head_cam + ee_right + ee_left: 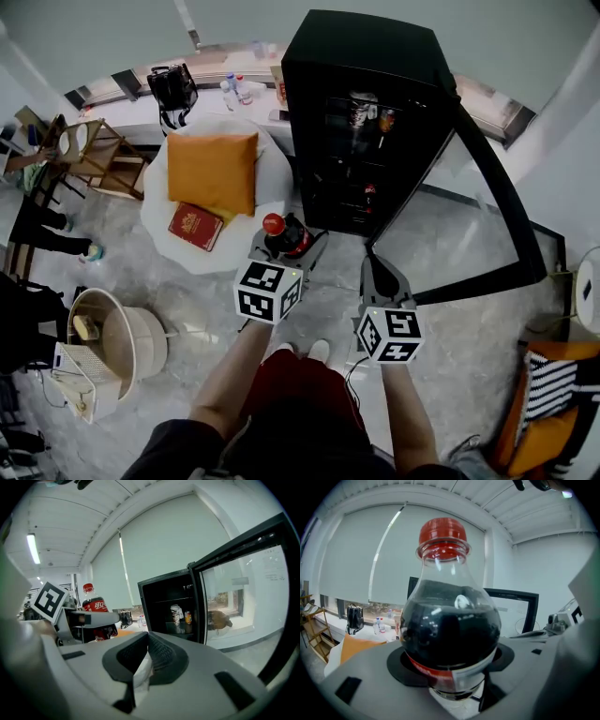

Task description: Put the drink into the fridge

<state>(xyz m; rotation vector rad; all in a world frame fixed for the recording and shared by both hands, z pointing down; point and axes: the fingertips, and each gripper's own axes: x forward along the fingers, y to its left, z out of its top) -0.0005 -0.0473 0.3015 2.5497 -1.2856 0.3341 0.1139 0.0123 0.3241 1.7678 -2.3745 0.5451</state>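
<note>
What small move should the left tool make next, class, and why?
Probably carry the cola bottle forward and right toward the fridge: the left tool grips it, the glass door stands open, and the bottle is outside the fridge.

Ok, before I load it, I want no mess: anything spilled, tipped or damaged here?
Nothing stands out. The cola bottle sits upright in the left gripper, cap on, no spill in view; the fridge door stands open.

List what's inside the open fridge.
Inside the fridge: a pale container and an orange can on an upper shelf, a red-capped bottle lower down. The remaining dark interior cannot be made out.
</note>
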